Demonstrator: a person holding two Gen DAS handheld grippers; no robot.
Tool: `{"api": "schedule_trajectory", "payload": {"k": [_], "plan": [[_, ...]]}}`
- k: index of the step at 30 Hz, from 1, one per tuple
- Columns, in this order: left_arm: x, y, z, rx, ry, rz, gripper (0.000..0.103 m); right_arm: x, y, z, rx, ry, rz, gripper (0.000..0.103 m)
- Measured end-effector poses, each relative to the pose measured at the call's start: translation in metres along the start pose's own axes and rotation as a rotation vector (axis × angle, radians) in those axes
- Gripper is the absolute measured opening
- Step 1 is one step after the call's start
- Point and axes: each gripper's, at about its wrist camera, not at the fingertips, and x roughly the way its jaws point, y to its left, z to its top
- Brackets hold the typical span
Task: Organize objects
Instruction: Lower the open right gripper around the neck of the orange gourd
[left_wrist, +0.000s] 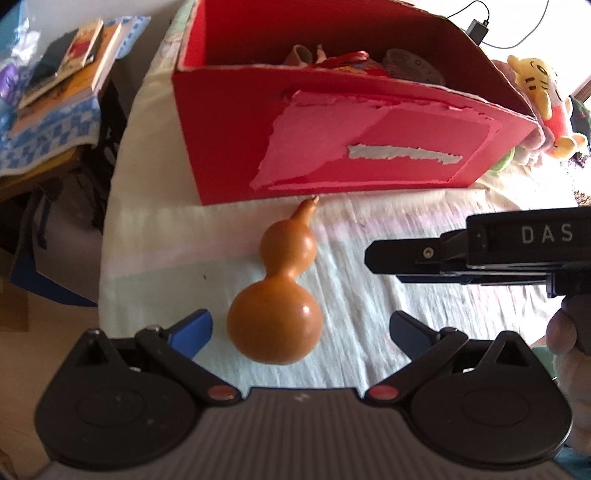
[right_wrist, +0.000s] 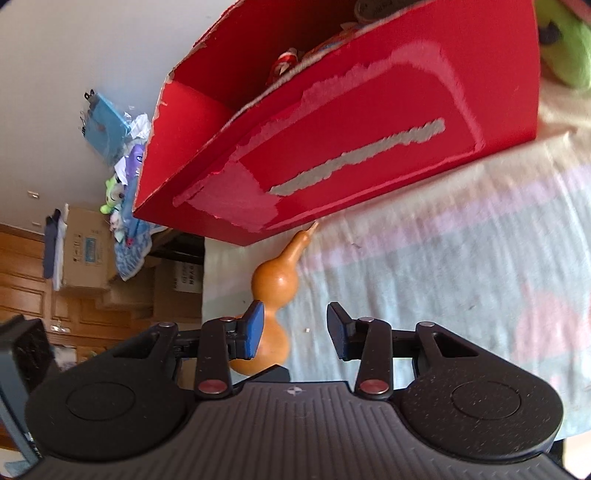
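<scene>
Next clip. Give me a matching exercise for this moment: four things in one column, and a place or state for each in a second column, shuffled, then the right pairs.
Things:
1. gourd
2. red box
3. yellow plush
4. left gripper

Places or states:
A. beyond the box's far right corner
B. open, jaws either side of the round base
C. lying on the cloth, stem tip at the box's front wall
D. open-topped, items inside, torn label on front

Pairs: 1-C, 2-D, 3-A, 4-B
</scene>
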Motion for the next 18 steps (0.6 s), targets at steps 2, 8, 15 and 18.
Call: {"api": "schedule_trajectory", "payload": {"k": [2, 8, 15, 18], "plan": [[0.003, 0.004, 0.000, -0.017, 0.007, -0.017, 0.101, 0.004, 0.000, 0.000, 0.011, 0.015, 0.018, 0.042], [0.014, 0.017, 0.003, -0.085, 0.028, -0.067, 0.101, 0.018, 0.003, 0.007, 0.003, 0.066, 0.048, 0.042], [0.020, 0.018, 0.005, -0.110, 0.042, -0.105, 0.093, 0.032, 0.003, 0.018, 0.019, 0.108, 0.063, 0.042], [0.026, 0.016, 0.006, -0.107, 0.064, -0.125, 0.088, 0.036, 0.002, 0.018, 0.027, 0.123, 0.069, 0.042]]}}
